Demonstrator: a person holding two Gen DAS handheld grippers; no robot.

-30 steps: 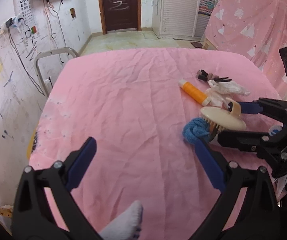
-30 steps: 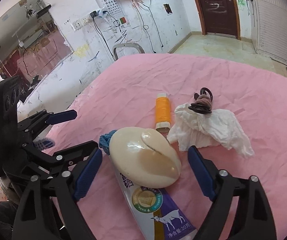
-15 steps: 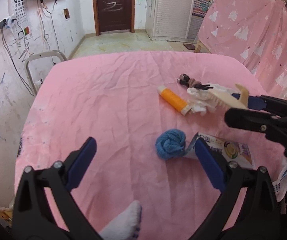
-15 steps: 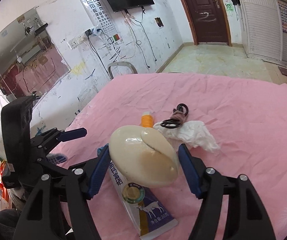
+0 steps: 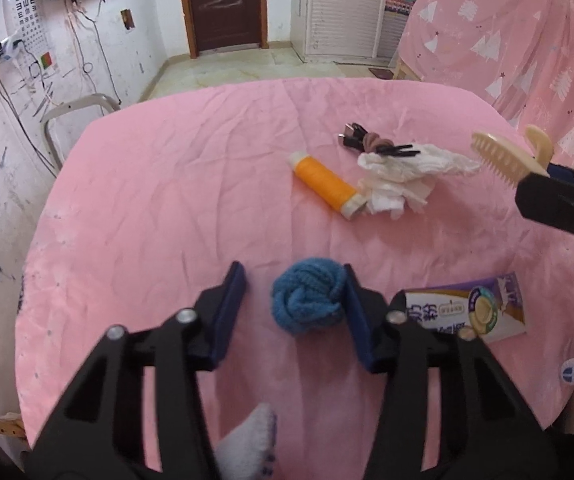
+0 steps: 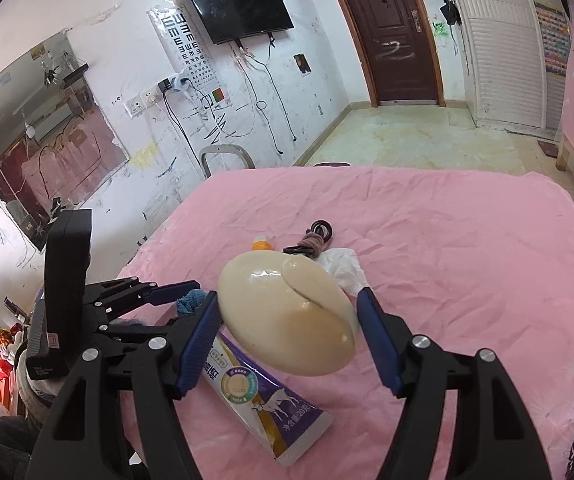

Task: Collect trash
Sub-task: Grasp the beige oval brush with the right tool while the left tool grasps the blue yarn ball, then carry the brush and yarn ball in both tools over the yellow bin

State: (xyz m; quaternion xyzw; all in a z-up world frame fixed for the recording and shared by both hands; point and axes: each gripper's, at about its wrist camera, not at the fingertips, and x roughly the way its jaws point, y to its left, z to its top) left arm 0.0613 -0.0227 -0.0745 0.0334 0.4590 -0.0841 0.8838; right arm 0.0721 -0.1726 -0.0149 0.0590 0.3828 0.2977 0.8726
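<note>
The purple and white printed sachet (image 6: 265, 394) lying flat on the pink cloth-covered table (image 5: 167, 184) reads "20克". The right gripper (image 6: 287, 312), raised, clamps a cream oval plastic brush (image 6: 287, 312). The left gripper (image 5: 293, 308), angled down, has just been closing around a blue knitted yarn ball (image 5: 307, 300); only its right pad touches.

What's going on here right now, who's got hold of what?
A person works two tools over the pink sheet. The right hand-held gripper holds the cream hairbrush up off the sheet. The left hand-held gripper has just been closing around the blue knitted ball, one pad touching it, the other apart. The orange spool, crumpled tissue, hair ties and purple tube lie on the sheet.
</note>
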